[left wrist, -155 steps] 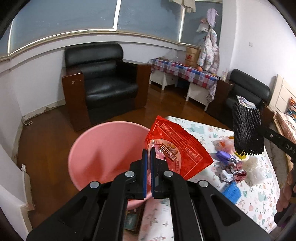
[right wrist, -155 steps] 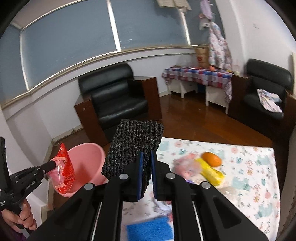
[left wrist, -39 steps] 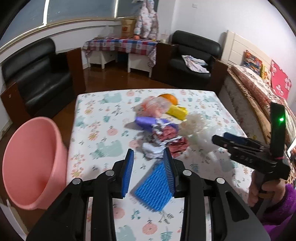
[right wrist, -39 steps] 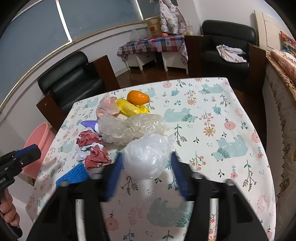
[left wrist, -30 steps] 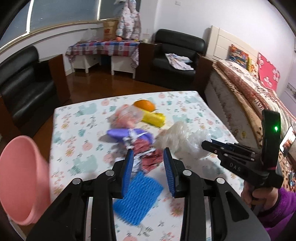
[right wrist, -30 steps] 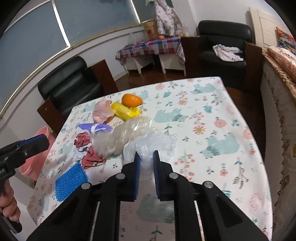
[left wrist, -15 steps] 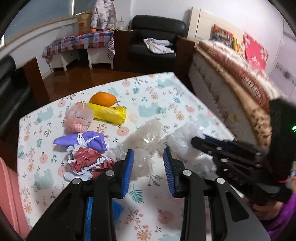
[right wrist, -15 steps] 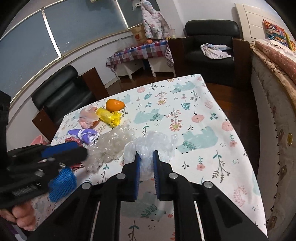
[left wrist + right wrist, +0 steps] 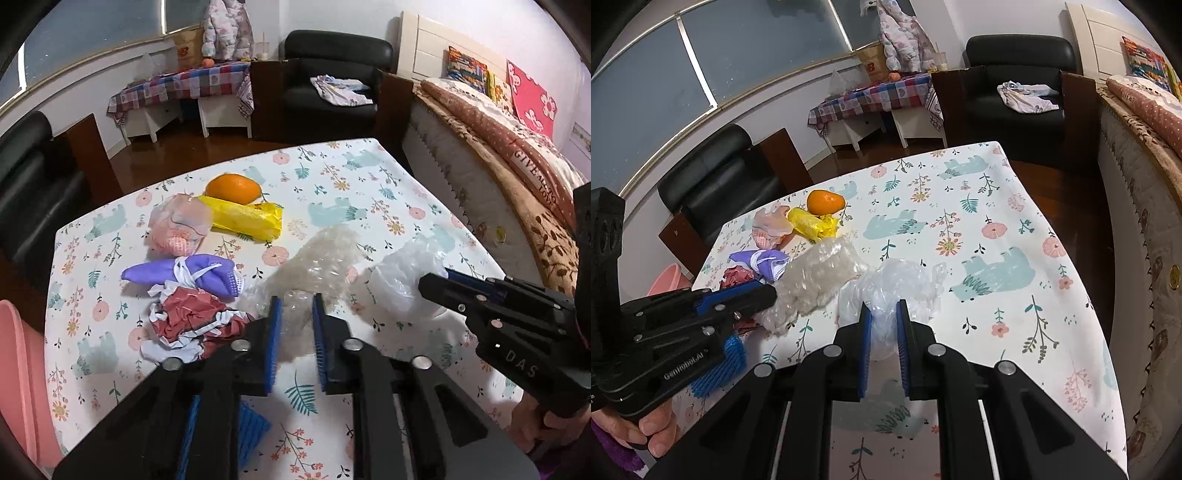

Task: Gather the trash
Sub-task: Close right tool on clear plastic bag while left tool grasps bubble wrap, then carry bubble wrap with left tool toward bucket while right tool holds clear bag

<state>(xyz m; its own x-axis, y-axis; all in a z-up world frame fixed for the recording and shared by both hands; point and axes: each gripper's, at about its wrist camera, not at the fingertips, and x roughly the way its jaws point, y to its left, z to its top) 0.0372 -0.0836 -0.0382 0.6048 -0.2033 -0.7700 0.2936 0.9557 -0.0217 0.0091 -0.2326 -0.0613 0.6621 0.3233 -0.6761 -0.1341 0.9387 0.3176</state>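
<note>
- Left wrist view: floral tablecloth (image 9: 369,184) fills mid-frame, trash heaped centre-left so you can sweep it toward the pink bin (image 9: 22,369) at the lower left edge. Your left gripper (image 9: 295,332) has its pads apart, straddling the bubble wrap (image 9: 317,266) at frame centre, lined up to close.
- Right wrist view: your right gripper (image 9: 882,332), bottom centre, is pinched on the clear plastic bag (image 9: 897,284), ready for lifting.

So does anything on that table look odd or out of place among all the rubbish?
One thing: a whole orange sits at the far end of the table, touching the yellow wrapper. It looks intact and uneaten, unlike the crumpled wrappers and plastic around it. Nothing looks spilled or broken.
</note>
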